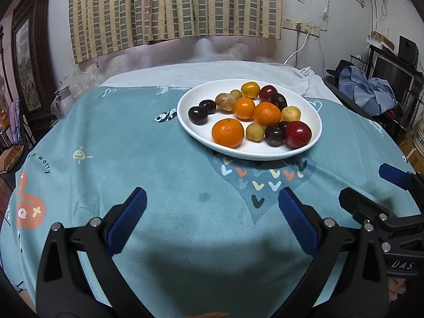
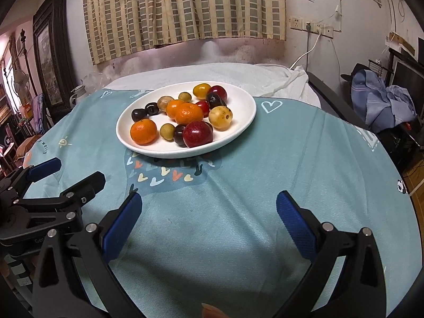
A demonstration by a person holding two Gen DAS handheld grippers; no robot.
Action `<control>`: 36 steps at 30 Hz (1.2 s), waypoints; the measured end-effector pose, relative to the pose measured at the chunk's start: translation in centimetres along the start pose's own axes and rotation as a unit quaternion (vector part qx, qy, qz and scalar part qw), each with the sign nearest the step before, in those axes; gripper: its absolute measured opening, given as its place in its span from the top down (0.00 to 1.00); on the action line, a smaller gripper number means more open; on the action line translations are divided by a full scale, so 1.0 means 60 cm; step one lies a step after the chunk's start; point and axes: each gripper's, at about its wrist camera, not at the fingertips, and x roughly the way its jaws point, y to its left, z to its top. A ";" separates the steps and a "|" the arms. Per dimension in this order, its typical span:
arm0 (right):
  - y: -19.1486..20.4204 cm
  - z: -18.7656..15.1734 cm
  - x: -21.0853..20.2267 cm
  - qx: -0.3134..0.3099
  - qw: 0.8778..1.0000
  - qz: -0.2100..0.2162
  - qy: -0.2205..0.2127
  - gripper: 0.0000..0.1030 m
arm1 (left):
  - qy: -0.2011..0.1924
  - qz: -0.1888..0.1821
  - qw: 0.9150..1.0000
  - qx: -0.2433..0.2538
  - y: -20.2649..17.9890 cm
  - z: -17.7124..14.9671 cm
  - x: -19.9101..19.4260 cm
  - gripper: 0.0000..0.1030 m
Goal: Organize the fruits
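Observation:
A white oval plate [image 1: 185, 116] [image 2: 243, 122] stands on a teal tablecloth and holds several mixed fruits: orange mandarins [image 1: 227, 133] [image 2: 143, 131], dark plums [image 1: 198, 115] [image 2: 138, 114], red plums [image 1: 297, 134] [image 2: 197, 134] and small yellow-brown fruits [image 1: 255, 132] [image 2: 220, 118]. My left gripper [image 1: 212, 198] is open and empty, over bare cloth in front of the plate. My right gripper [image 2: 208, 201] is open and empty, also short of the plate. Each gripper shows at the edge of the other's view [image 1: 371, 190] [image 2: 66, 175].
The teal tablecloth [image 1: 119, 145] [image 2: 304, 159] covers a round table with a white cloth [image 1: 212, 71] at its far side. A checked curtain [image 1: 172, 8] hangs behind. Clothes and furniture [image 1: 368, 90] stand at the right, a framed picture [image 1: 26, 61] at the left.

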 end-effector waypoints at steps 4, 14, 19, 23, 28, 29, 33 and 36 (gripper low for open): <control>0.000 0.000 0.000 0.000 1.000 -0.001 0.000 0.01 | 0.000 0.000 1.000 0.002 -0.003 0.001 -0.001 0.02; 0.001 0.000 0.000 -0.001 1.000 -0.001 0.000 0.01 | 0.001 0.000 1.000 0.001 -0.002 0.000 0.000 0.02; 0.001 0.000 -0.001 -0.001 1.000 -0.001 0.000 0.01 | 0.001 0.000 1.000 0.002 -0.003 0.000 0.000 0.02; 0.001 0.000 0.000 -0.001 1.000 -0.001 0.000 0.01 | -0.001 0.001 1.000 0.002 -0.002 -0.001 -0.001 0.02; 0.000 0.000 -0.001 0.000 1.000 0.000 -0.001 0.01 | -0.014 0.004 1.000 0.003 -0.001 -0.002 -0.004 0.02; 0.000 0.001 -0.001 0.001 1.000 -0.001 -0.001 0.01 | -0.013 0.001 1.000 0.004 0.000 -0.001 -0.003 0.02; 0.000 0.002 -0.003 0.001 1.000 0.000 -0.001 0.01 | -0.013 0.005 1.000 0.008 -0.001 -0.002 -0.004 0.02; 0.000 0.002 -0.002 0.000 1.000 0.000 -0.002 0.01 | -0.010 0.002 1.000 0.007 -0.001 -0.003 -0.003 0.02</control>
